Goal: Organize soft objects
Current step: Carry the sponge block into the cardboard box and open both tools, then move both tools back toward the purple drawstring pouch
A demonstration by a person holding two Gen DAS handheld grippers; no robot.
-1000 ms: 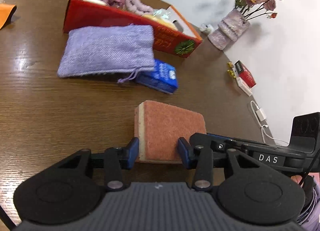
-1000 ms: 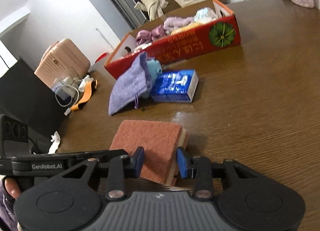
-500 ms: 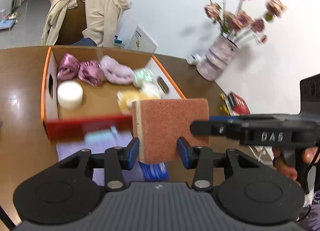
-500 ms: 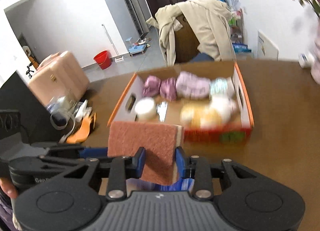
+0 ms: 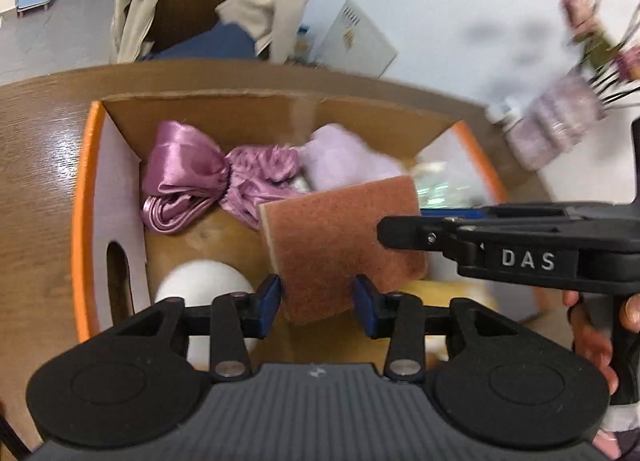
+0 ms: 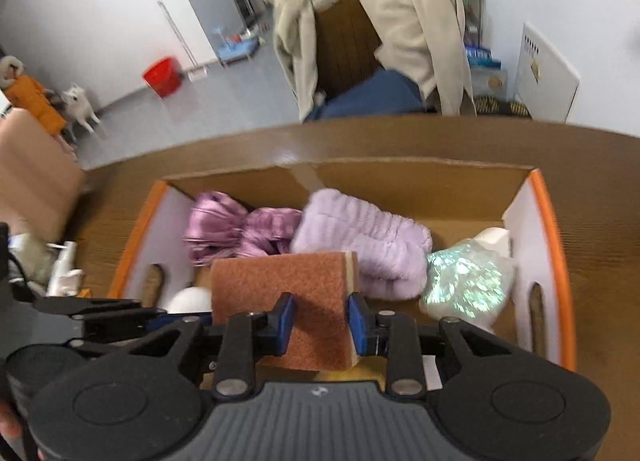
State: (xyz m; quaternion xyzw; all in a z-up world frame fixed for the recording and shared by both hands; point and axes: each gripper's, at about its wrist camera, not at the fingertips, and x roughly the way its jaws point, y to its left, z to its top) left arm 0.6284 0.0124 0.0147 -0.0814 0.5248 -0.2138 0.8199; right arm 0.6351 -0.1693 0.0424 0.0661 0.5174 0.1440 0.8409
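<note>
A reddish-brown sponge with a yellow foam backing hangs over the open cardboard box. My left gripper and my right gripper are both shut on the sponge, one at each end. It tilts slightly in the left wrist view. The right gripper's body shows at the right of the left wrist view. The box holds a pink satin bow, a lilac fluffy item, an iridescent pouch, a white round object and a yellow item.
The box sits on a brown wooden table. A vase of pink flowers stands at the right. A chair with a beige coat stands behind the table. A white dog is on the floor.
Both grippers lifted the sponge off the table and carried it forward over the box. The purple pouch and blue packet dropped out of view.
</note>
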